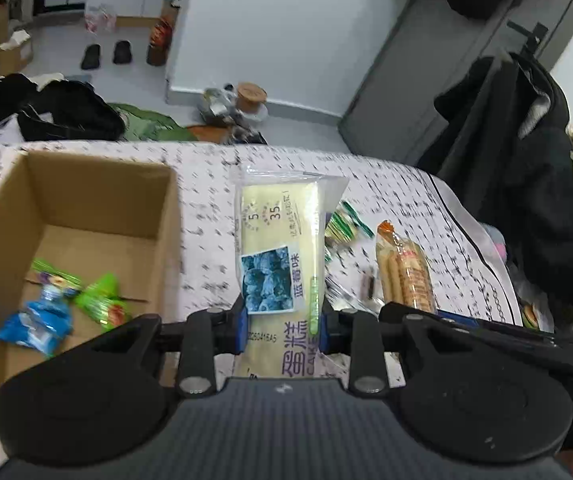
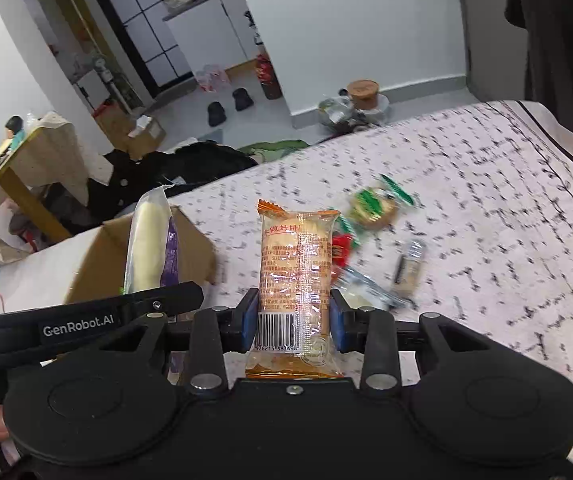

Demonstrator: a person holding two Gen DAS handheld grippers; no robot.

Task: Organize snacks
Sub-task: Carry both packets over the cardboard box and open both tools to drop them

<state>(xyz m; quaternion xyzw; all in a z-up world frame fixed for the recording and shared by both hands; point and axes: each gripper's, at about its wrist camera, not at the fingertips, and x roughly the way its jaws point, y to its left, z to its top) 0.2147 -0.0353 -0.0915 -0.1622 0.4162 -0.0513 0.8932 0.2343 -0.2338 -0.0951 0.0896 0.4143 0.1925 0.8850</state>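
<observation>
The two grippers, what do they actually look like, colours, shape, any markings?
Both are matte black plastic. The left gripper and right gripper each carry blue pads on the fingers, black link bars with silver pins, two round black discs and a ribbed dark-grey centre plate. White "GenRobot.AI" lettering marks the left gripper's side, seen from the right wrist camera. No cables or sleeves show.

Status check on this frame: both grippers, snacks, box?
Left gripper shut on cake packet. Right gripper shut on cracker packet. Cardboard box open, unobstructed.

Beyond the patterned bedspread (image 1: 406, 184), a wooden-lidded jar (image 1: 251, 97) stands on the floor by the white wall, two black slippers (image 1: 106, 54) farther off.
</observation>
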